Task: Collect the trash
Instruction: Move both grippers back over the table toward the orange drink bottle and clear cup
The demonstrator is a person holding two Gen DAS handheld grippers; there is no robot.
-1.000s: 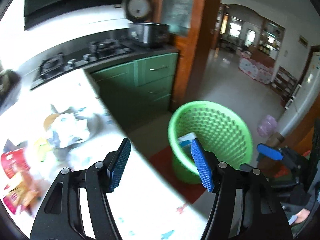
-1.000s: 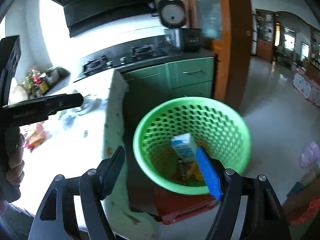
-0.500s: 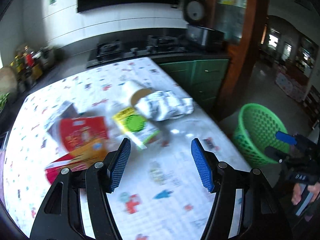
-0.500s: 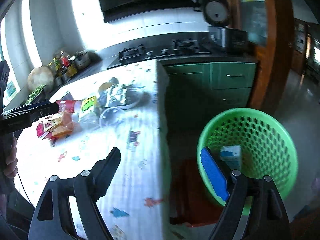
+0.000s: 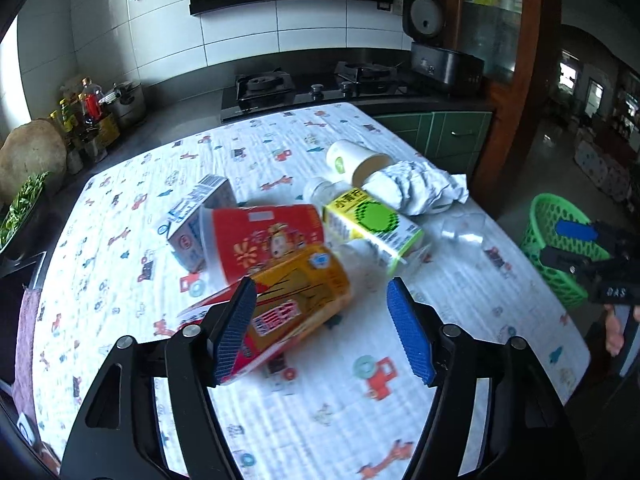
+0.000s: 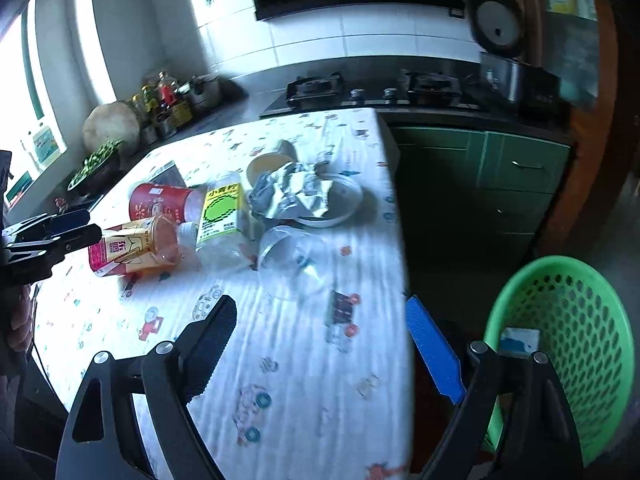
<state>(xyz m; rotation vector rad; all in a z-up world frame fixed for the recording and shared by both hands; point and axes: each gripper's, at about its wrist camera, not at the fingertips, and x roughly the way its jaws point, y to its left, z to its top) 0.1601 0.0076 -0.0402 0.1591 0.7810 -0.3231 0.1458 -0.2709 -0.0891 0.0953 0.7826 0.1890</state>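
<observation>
Trash lies on the patterned tablecloth (image 5: pixel 320 420): an orange-red cup (image 5: pixel 304 292), a red cup (image 5: pixel 260 240), a white-blue carton (image 5: pixel 196 216), a yellow-green bottle (image 5: pixel 372 224), a paper cup (image 5: pixel 356 160), crumpled paper (image 5: pixel 416 188) and a clear plastic cup (image 6: pixel 292 260). My left gripper (image 5: pixel 320 332) is open and empty just in front of the orange-red cup. My right gripper (image 6: pixel 320 352) is open and empty over the table's near corner. The green basket (image 6: pixel 592 320) stands on the floor to the right with a blue-white carton (image 6: pixel 516 342) inside.
A gas hob (image 5: pixel 316 84) and a rice cooker (image 5: pixel 440 56) stand on the dark counter behind. Bottles and jars (image 5: pixel 88 116) sit at the far left. Green cabinets (image 6: pixel 480 184) face the basket. A white bowl (image 6: pixel 332 204) lies under the crumpled paper.
Both grippers have swung left from the basket to the table. My left gripper has come close to the orange-red cup. Both have stayed open and empty.
</observation>
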